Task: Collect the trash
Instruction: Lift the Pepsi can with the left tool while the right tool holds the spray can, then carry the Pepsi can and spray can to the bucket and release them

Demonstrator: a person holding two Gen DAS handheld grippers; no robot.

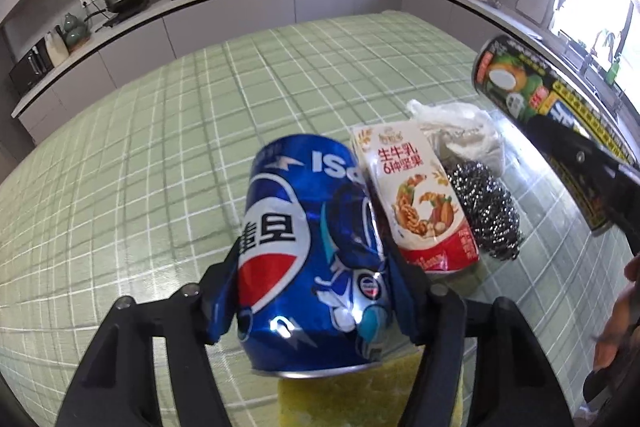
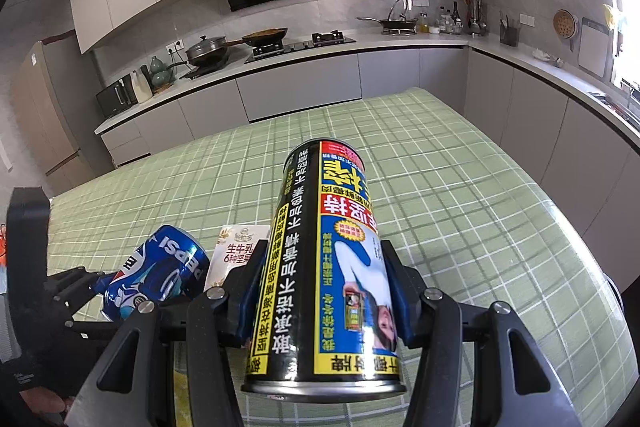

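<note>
A dented blue Pepsi can point(image 1: 312, 247) lies lengthwise between the fingers of my left gripper point(image 1: 314, 279), and both pads press on its sides. The right wrist view shows the same can point(image 2: 160, 271) tilted at lower left in that gripper point(image 2: 92, 287). My right gripper point(image 2: 324, 267) is shut on a tall black and yellow drink can point(image 2: 332, 227), held above the table. In the left wrist view that tall can point(image 1: 536, 99) hangs at the right. On the table lie a white snack packet point(image 1: 420, 203), a steel wool scourer point(image 1: 488, 211) and a crumpled clear plastic bag point(image 1: 460, 127).
The table wears a green checked cloth point(image 1: 160, 147) and reaches far back and left. A yellow sponge point(image 1: 400, 387) lies under the Pepsi can. A person's hand point(image 1: 616, 319) shows at the right edge. Kitchen counters with pans point(image 2: 212, 51) run behind.
</note>
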